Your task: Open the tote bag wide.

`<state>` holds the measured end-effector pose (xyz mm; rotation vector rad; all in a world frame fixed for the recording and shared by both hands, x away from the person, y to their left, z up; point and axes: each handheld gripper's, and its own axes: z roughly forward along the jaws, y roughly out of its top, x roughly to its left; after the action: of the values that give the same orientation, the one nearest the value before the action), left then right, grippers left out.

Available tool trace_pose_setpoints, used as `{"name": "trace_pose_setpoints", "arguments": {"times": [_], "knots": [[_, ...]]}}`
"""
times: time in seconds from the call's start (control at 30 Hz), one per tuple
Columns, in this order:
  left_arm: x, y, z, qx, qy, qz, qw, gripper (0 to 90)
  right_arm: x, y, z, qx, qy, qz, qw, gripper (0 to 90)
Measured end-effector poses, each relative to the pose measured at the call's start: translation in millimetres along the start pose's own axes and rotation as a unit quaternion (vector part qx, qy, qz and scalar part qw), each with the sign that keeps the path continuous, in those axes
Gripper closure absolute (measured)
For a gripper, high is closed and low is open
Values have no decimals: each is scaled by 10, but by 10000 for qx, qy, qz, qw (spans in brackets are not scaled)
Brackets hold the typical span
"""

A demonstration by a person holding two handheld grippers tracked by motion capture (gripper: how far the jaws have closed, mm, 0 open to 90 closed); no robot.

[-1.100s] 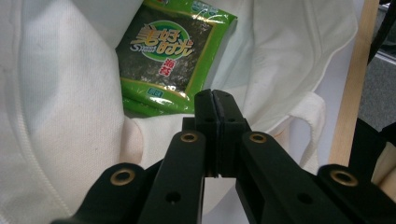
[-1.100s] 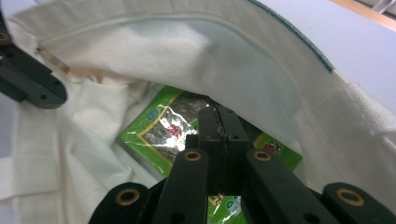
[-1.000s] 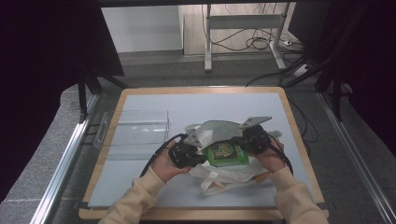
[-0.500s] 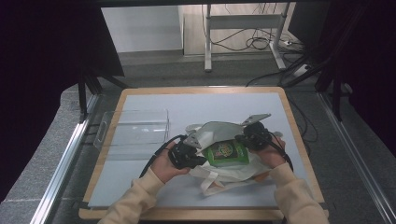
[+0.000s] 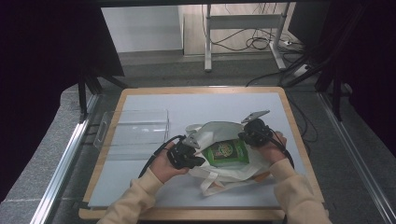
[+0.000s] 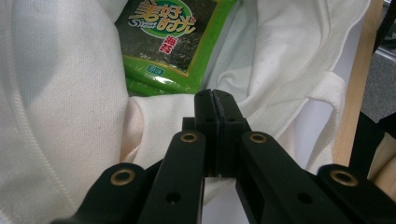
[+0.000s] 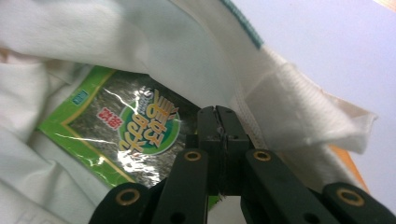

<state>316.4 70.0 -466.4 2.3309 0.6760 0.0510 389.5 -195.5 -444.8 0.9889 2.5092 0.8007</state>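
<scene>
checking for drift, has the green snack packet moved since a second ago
No. The green snack packet lies at the same distance from the clear tray and the table's right edge, inside the white bag.

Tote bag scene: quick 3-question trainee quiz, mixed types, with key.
1. True or false: the green seaweed packet lies inside the mouth of the white tote bag.
2. Multiple choice: in the high view, what sits on the table to the left of the bag? A) a clear plastic box B) a red bowl C) a metal pan
3. Fill in: in each gripper view, the jaws of the left tongs and the right tongs are pressed ____ at the bag's fabric.

Key: 1 true; 2 A, the clear plastic box; 3 together (shut). Whether cloth is actually pinched between them cannot be told for certain.
</scene>
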Motion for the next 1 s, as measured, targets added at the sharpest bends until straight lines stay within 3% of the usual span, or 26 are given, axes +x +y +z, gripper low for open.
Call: {"name": "trace_pose_setpoints", "arguments": {"times": [0.27, 0.47, 0.53, 0.73, 0.87, 1.0], "knots": [[-1, -19, 18, 51, -20, -4, 10000, 898, -58, 41, 91, 117, -187, -47, 9997, 889], [16, -38, 26, 128, -32, -20, 9999, 898, -190, 80, 174, 157, -391, 74, 9991, 889], [24, -45, 32, 140, -46, -36, 9999, 898, -282, 112, 219, 164, -445, 254, 9985, 889], [25, -44, 33, 125, -42, -29, 9999, 898, -307, 158, 321, 216, -553, 284, 9978, 889], [31, -44, 35, 104, -44, -35, 9999, 897, -228, 156, 290, 94, -392, 200, 9990, 889], [39, -38, 30, 74, -31, -48, 10000, 897, 13, 184, 232, -18, 29, -46, 10000, 889]]}}
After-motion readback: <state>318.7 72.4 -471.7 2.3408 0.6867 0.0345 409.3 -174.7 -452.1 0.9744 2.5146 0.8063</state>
